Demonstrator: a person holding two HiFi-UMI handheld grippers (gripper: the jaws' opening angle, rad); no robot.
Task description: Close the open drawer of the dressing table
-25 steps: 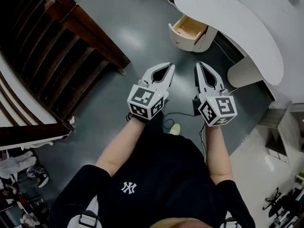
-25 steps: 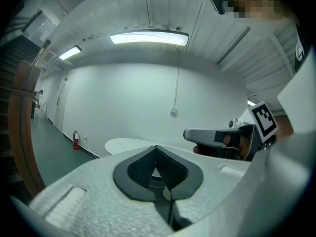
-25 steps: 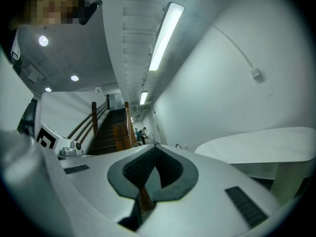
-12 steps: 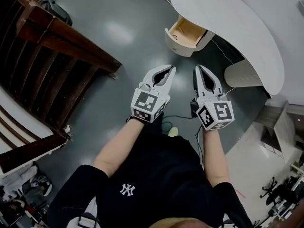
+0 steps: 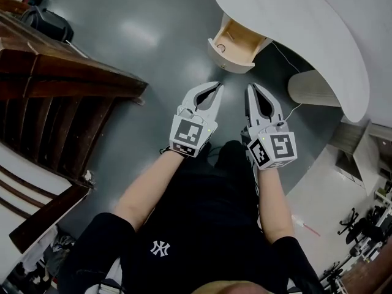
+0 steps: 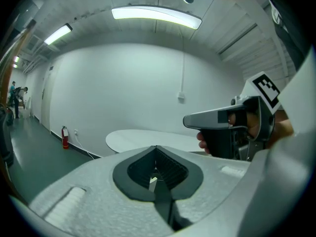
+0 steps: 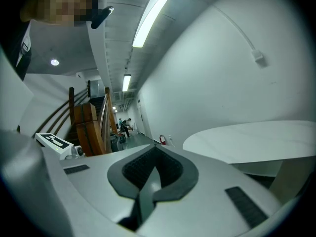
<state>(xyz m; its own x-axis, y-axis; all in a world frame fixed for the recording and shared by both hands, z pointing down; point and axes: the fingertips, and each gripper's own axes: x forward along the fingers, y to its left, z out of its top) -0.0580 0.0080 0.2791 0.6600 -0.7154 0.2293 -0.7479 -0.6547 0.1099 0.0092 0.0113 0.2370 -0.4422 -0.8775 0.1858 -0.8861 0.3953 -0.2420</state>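
Note:
The white dressing table curves across the top right of the head view. Its pale wooden drawer stands pulled out over the grey floor, with a rounded white front. My left gripper and right gripper are held side by side, a short way short of the drawer, both pointing at it. Both are shut and hold nothing. In the left gripper view the jaws meet in front of the tabletop; the right gripper shows beside them. The right gripper view shows shut jaws and the tabletop.
A dark wooden stair railing fills the left side. The table's ribbed round pedestal stands right of the drawer, with a cable on the floor near it. A fire extinguisher stands by the far wall. People stand far down the corridor.
The person has walked forward: the drawer and table now sit closer to both grippers, and the railing has slid toward the left. Both grippers stay shut, side by side.

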